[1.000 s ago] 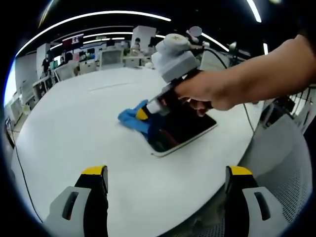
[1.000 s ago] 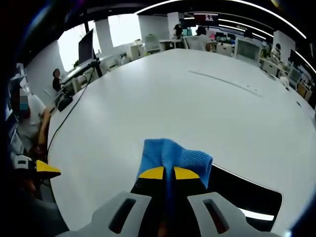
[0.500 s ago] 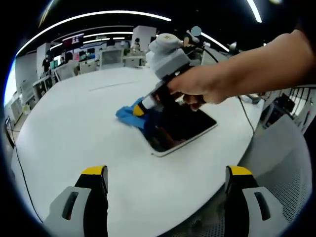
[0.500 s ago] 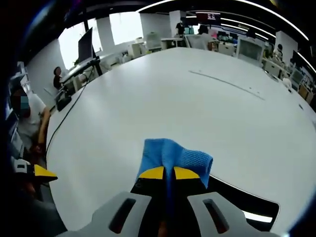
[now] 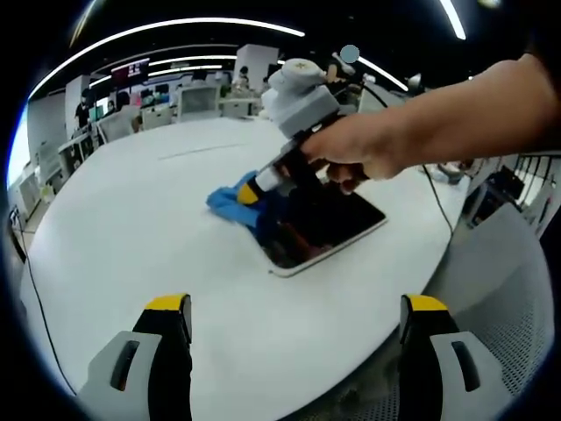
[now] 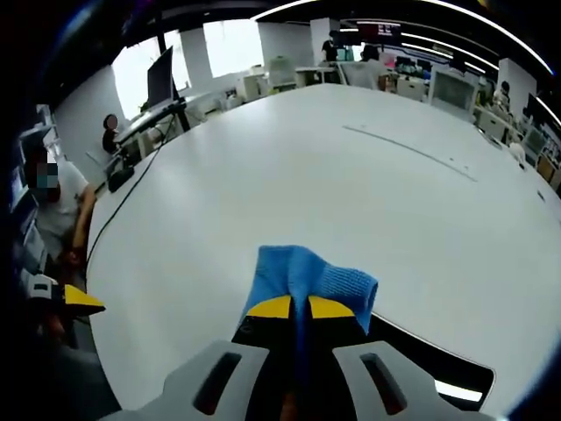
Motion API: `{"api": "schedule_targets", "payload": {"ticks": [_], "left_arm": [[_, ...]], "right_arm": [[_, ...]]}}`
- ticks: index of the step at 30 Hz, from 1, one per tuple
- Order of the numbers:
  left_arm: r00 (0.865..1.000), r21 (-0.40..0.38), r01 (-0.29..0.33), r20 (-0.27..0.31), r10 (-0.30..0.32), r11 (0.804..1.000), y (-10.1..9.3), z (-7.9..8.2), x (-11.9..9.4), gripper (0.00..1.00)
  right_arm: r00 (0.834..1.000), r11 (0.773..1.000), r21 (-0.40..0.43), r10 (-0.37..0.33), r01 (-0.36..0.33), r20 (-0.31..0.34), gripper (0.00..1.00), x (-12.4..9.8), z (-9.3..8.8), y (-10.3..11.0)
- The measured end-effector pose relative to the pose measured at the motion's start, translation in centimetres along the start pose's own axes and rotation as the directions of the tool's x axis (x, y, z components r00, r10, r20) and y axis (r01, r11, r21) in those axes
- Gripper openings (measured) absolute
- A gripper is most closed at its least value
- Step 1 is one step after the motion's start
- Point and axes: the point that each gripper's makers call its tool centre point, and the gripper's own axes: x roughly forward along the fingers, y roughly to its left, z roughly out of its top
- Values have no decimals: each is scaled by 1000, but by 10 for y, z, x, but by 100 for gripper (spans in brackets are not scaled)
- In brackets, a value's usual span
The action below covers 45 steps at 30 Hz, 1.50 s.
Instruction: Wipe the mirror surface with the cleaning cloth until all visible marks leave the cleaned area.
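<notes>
A person is working a blue cleaning cloth (image 5: 235, 203) over a dark mirror (image 5: 326, 226) lying flat on a broad white table (image 5: 131, 219) in an open-plan office. The right gripper (image 6: 298, 309), with a hand (image 5: 355, 158) wrapped round its grip, is clamping the cloth between its closed yellow-tipped jaws and pressing it down at the mirror's far corner, where part of the fabric is spilling onto the table. The left gripper (image 5: 298, 307) is hanging back near the table's edge, its jaws standing wide apart and holding nothing.

The wiping step looks to be in hand rather than finished — the cloth is sitting at one end of the glass, and most of the dark surface is lying uncovered behind it. Whether marks remain is too hard to tell at this size. The next move probably calls for drawing the cloth back across the mirror with steady downward pressure, taking care not to push the unheld mirror along the tabletop.

No containers are showing on the table.
</notes>
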Motion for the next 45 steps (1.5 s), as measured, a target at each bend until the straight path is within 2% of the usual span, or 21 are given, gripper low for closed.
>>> {"api": "schedule_targets", "payload": {"ticks": [15, 45], "left_arm": [[1000, 0, -5, -3, 5, 1000, 1, 0, 0, 100], [1000, 5, -5, -6, 5, 1000, 1, -1, 1, 100]], "right_arm": [[1000, 1000, -2, 5, -5, 1, 0, -3, -3, -4], [1000, 1000, -3, -17, 17, -21, 0, -19, -17, -30]]}}
